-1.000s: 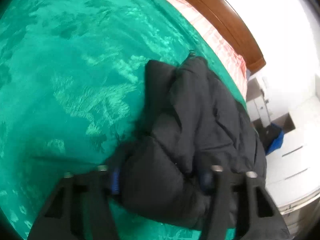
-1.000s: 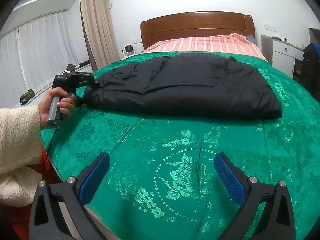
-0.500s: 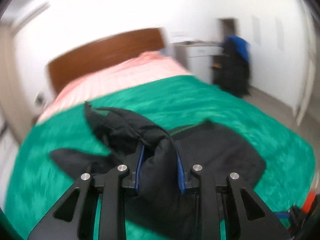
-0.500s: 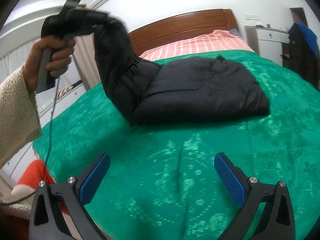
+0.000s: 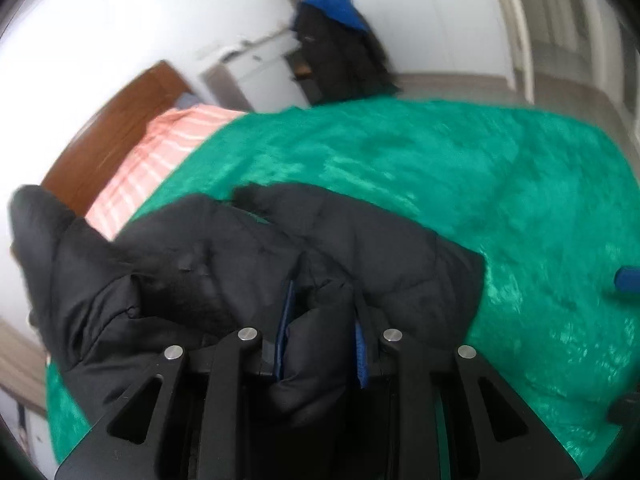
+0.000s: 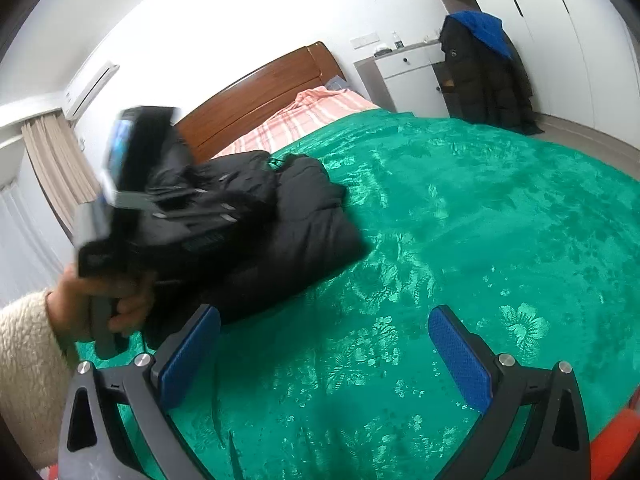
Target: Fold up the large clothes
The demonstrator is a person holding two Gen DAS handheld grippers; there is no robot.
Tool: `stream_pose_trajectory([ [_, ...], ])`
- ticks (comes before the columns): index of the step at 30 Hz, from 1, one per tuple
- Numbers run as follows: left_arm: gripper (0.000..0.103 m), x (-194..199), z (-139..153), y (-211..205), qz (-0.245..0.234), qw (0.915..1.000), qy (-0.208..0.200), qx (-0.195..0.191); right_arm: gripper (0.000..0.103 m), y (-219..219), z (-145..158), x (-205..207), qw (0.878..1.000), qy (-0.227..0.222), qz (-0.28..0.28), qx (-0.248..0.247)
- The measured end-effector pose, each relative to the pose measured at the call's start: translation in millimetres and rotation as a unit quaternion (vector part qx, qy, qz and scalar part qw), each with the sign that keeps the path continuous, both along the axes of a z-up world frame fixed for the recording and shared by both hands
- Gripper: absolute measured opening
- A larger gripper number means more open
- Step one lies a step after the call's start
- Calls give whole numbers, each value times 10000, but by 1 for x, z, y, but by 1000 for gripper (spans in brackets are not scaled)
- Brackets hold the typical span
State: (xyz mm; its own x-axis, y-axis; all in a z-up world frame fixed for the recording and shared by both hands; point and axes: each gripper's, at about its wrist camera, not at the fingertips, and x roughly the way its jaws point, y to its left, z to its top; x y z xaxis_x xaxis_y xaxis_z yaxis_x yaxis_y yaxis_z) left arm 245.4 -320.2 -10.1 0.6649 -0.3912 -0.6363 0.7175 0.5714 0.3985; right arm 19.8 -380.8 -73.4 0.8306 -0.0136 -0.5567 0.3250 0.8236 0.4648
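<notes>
A black puffer jacket (image 5: 248, 256) lies bunched on the green bedspread (image 5: 480, 184). My left gripper (image 5: 322, 340) is shut on a fold of the jacket and holds that part raised over the rest of it. In the right wrist view the jacket (image 6: 304, 220) sits at the left of the bed, with the hand-held left gripper (image 6: 160, 208) blurred above it. My right gripper (image 6: 320, 344) is open and empty, low over the bedspread (image 6: 480, 240) in front of the jacket.
A wooden headboard (image 6: 260, 92) and pink striped bedding (image 6: 304, 116) lie at the far end. A white cabinet (image 6: 408, 76) and a dark coat with a blue hood (image 6: 480, 76) stand right of the bed. Curtains (image 6: 56, 160) hang at left.
My left gripper has closed on the jacket's end, lifted it and carried it up and over the rest of the jacket. The right gripper stayed open and turned somewhat.
</notes>
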Motion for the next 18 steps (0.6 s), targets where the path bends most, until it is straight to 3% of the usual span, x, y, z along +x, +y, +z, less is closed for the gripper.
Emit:
stream_pose_trajectory([
  [3, 25, 4, 35, 42, 519, 9965, -190, -633, 102, 3, 1, 6, 9998, 53, 169, -25],
  [5, 25, 2, 60, 89, 1018, 9889, -376, -1013, 102, 9, 2, 8, 9996, 27, 294, -49],
  [7, 26, 4, 77, 146, 1657, 9757, -383, -1382, 102, 13, 2, 9, 9994, 17, 348, -59],
  [11, 29, 16, 68, 275, 3042, 9312, 92, -2007, 102, 15, -7, 16, 9988, 129, 463, 35],
  [16, 42, 25, 9, 415, 4672, 8558, 791, -2076, 102, 15, -11, 30, 9962, 145, 701, 502],
  [18, 42, 19, -1, 440, 4936, 8400, 872, -2078, 102, 7, -12, 40, 9937, 102, 736, 836],
])
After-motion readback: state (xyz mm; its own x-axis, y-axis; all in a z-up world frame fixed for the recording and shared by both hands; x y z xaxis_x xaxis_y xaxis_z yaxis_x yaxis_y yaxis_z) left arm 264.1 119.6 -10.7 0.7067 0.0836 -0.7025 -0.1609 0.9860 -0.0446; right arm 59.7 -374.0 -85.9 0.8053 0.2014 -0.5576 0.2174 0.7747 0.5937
